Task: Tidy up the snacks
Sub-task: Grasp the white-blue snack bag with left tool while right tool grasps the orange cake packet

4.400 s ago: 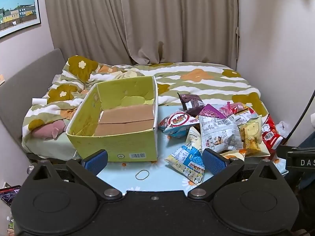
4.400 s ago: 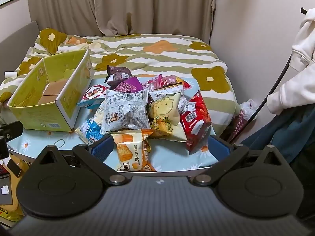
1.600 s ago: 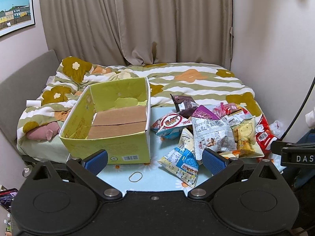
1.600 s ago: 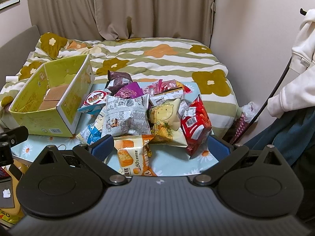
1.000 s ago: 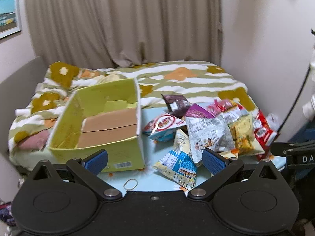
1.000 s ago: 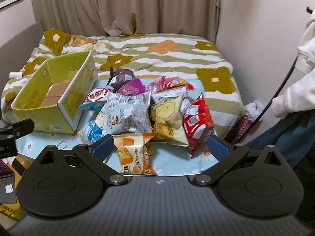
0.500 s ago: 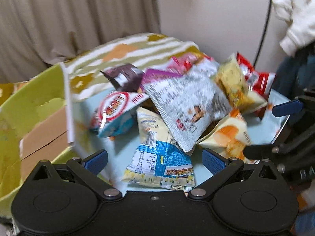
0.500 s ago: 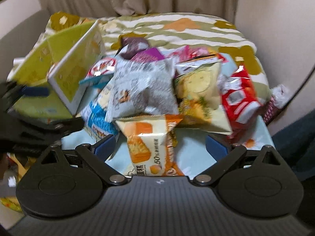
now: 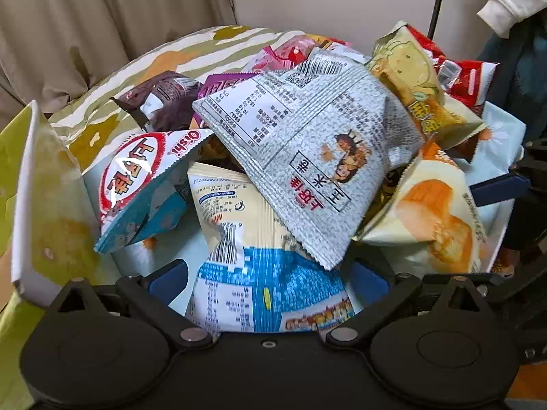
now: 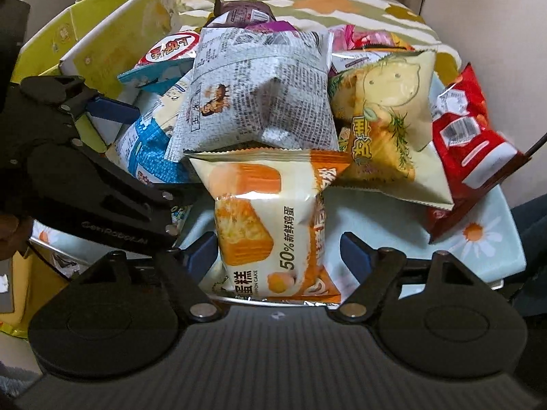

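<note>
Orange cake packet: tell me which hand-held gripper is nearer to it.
Right. The right hand-held gripper straddles the orange cake packet, fingers open either side; the left hand-held gripper straddles the blue-and-white packet beside it.

Left black two-finger gripper (image 9: 268, 278): jaws spread wide, blue-padded fingers (image 9: 167, 280) low and level, straddling a packet without visibly pinching it. Right black two-finger gripper (image 10: 278, 256): jaws also apart, blue pads (image 10: 354, 254) flanking a packet; contact on the left pad possibly, hard to tell. The left gripper sits close beside the right's left side, angled inward.
</note>
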Action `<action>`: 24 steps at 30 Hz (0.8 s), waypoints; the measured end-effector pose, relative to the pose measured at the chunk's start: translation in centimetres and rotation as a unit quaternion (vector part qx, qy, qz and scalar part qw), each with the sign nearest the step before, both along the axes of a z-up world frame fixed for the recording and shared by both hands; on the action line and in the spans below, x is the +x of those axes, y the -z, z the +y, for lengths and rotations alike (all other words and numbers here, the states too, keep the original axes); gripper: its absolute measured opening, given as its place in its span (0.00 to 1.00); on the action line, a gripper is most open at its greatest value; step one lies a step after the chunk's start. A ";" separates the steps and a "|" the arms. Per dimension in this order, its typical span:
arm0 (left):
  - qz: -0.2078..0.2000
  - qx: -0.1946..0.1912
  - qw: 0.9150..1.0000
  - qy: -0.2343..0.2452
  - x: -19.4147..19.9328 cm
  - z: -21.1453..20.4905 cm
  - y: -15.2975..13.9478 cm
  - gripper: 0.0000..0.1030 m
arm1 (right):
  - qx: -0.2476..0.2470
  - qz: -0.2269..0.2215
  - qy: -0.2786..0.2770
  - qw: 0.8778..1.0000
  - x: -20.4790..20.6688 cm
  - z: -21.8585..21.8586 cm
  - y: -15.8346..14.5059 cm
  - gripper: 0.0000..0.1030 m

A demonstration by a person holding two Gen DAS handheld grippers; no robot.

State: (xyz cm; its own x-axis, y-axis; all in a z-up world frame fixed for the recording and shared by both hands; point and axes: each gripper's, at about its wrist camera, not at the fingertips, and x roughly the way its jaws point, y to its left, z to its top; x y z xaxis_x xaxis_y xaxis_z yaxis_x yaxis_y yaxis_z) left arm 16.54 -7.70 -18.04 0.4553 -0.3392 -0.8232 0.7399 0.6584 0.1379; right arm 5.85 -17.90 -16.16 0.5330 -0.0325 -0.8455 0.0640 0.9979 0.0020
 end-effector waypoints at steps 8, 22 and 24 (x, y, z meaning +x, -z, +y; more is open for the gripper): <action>0.013 0.011 1.000 -0.006 0.3 0.1 1.2 0.80 | 0.012 0.010 -0.011 1.000 0.6 0.0 0.8 0.83; -0.020 0.013 0.999 -0.040 -3.1 2.3 0.1 0.65 | 0.017 0.002 -0.031 0.999 0.5 0.2 0.8 0.76; -0.030 0.013 0.998 -0.049 -3.8 2.6 -0.4 0.65 | 0.019 -0.004 -0.034 0.999 0.3 0.2 0.5 0.75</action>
State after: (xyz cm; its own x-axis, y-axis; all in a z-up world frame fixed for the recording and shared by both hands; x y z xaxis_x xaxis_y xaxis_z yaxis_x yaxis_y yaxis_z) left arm 12.76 -5.14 -17.62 0.5343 -0.2687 -0.8015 0.6618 0.7229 0.1988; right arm 6.17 -17.67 -16.65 0.5394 0.0354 -0.8413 -0.0040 0.9992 0.0395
